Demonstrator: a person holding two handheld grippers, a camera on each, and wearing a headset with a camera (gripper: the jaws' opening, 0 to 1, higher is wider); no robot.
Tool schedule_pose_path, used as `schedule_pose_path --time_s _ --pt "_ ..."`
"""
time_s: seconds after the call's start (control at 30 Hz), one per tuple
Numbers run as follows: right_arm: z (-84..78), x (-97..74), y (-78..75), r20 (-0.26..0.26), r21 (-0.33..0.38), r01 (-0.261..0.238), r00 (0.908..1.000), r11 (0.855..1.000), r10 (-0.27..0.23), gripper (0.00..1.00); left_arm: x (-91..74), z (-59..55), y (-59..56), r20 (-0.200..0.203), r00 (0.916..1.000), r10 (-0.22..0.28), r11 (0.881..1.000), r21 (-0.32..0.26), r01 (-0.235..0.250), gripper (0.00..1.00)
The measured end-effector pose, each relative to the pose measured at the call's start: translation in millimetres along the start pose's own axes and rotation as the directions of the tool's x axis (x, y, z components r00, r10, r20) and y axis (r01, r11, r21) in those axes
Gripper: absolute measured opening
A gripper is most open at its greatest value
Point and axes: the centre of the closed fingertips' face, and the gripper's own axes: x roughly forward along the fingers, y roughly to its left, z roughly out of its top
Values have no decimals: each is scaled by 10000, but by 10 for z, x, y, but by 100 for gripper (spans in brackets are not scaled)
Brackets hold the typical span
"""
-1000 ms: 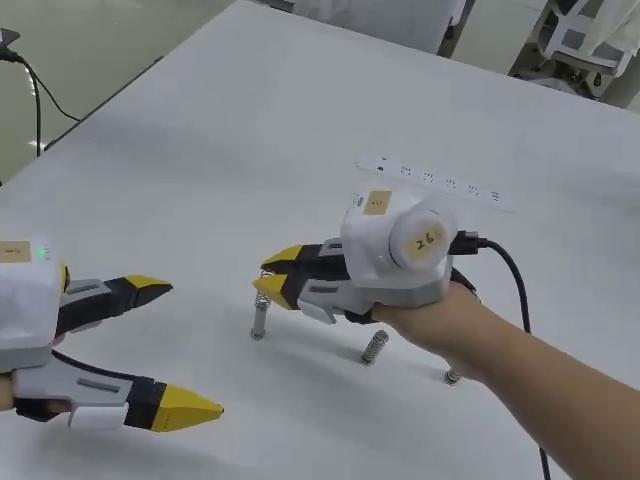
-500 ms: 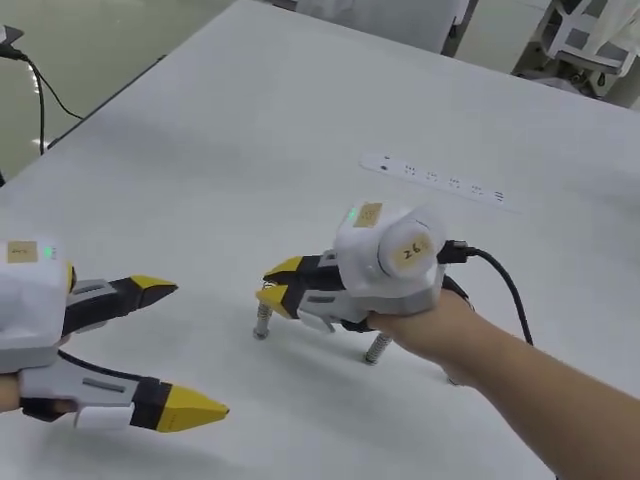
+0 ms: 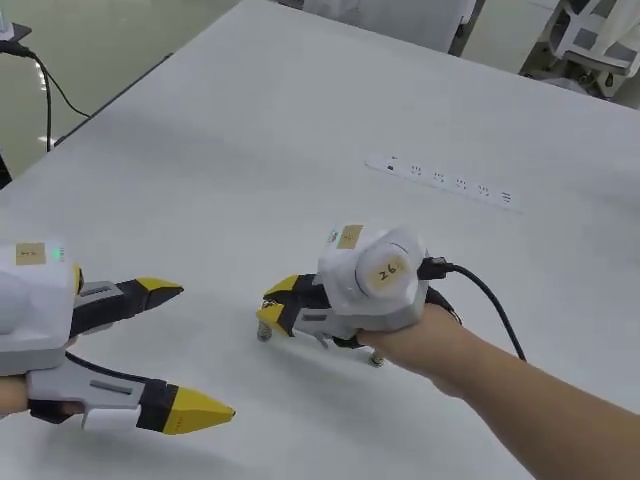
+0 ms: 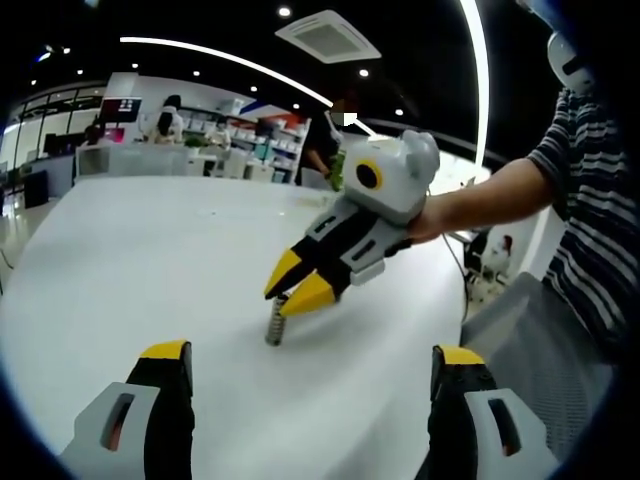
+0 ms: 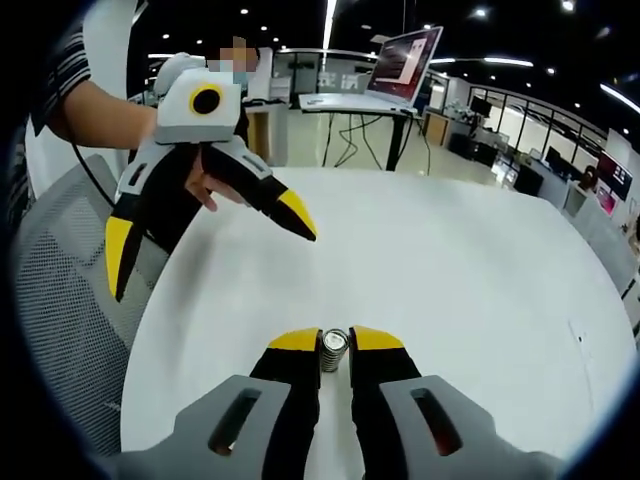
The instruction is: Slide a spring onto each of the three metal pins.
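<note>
Right gripper pinches the upright spring; the pin stands at its 6 o'clock. Left gripper gapes, empty.

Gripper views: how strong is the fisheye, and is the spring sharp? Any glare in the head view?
Right gripper view: heavy fisheye, the table bows, yet the spring between the right gripper's tips is sharp. Left gripper view: same bowing, ceiling lights stretch into arcs. Head view: even light, faint soft shadow under the left gripper, no glare on the table.
</note>
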Motion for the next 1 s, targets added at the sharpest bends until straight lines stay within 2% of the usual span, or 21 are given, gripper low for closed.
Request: schedule_pose_path --time_s 0.17,0.37,0.57,0.77,1.0 --pt "-59 19 13 -171 -68 -13 9999 10000 12 8 14 11 5 18 10000 -7 10000 3 7 96" --pt "-53 17 14 -75 77 12 10000 10000 -12 8 44 23 -2 23 10000 -57 10000 3 57 96" --pt "-58 14 22 -194 287 -54 9998 9996 60 11 62 61 -6 37 9999 -102 9999 54 102 96" --pt "1 -24 3 24 411 71 10000 9991 -72 13 94 121 -9 61 9999 -143 9998 166 142 96" --pt "125 -181 -56 564 863 315 9977 9958 -364 15 158 192 -54 22 9996 -286 9990 344 285 96"
